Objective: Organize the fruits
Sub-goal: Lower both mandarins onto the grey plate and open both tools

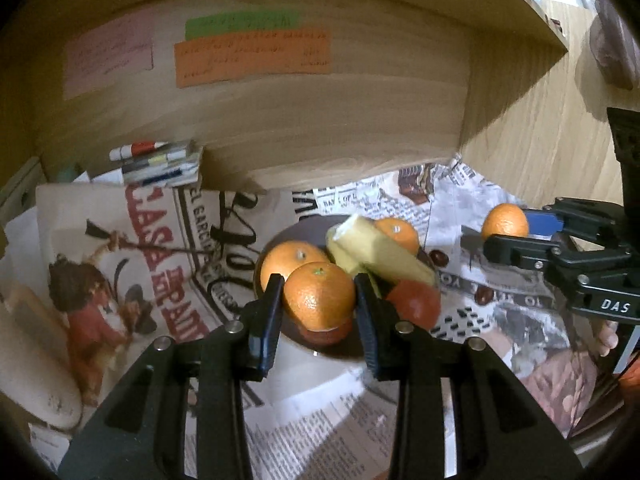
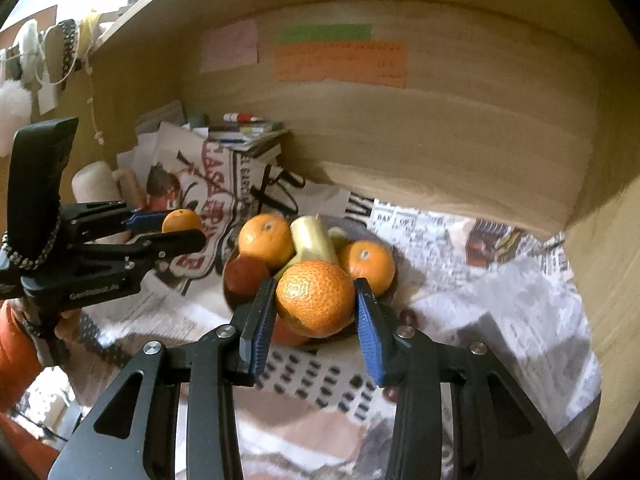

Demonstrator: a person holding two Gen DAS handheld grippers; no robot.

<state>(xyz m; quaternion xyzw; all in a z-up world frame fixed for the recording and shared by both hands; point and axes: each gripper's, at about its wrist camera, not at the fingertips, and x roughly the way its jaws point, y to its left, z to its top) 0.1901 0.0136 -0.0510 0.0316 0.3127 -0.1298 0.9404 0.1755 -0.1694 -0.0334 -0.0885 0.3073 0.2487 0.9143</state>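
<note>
Each of the 2 grippers is closed on 1 orange above the dark bowl (image 2: 230,280) of fruit: the left gripper (image 1: 318,298) clamps its orange (image 1: 320,296), the right gripper (image 2: 316,300) grips another orange (image 2: 316,298).

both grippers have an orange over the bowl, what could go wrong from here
1. The bowl already holds two oranges, a banana and a red fruit; another orange dropped on the heap may roll off.
2. The left gripper and right gripper head for the same bowl and could collide.
</note>
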